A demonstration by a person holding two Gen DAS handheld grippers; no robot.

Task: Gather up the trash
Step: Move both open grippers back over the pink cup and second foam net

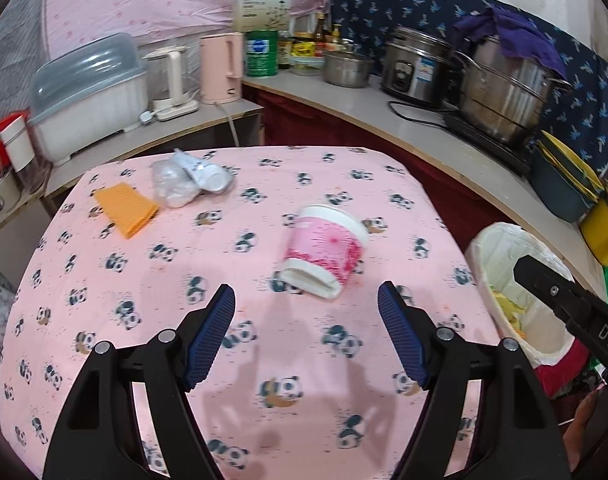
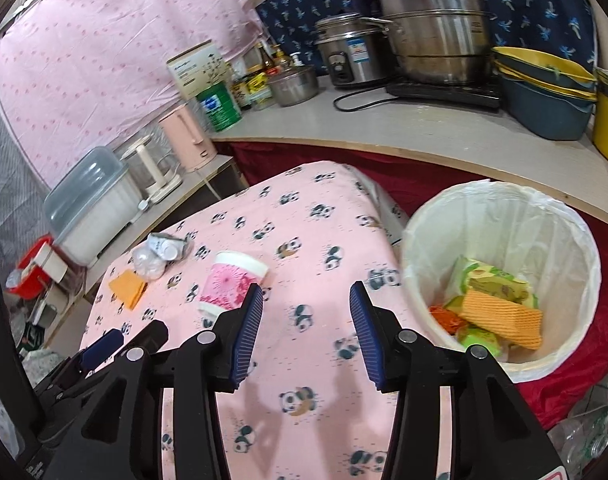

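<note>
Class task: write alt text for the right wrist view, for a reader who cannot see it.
The open right tool hangs empty over a panda-print table, beside a lined bin holding wrappers. A pink cup lies tipped ahead.

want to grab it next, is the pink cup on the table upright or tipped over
Tipped over. The pink cup lies on its side on the panda tablecloth, its squashed open end toward the left gripper.

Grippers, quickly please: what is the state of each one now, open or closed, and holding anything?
Left gripper: open, holding nothing, above the pink tablecloth.
Right gripper: open, holding nothing, beside the trash bin.
</note>
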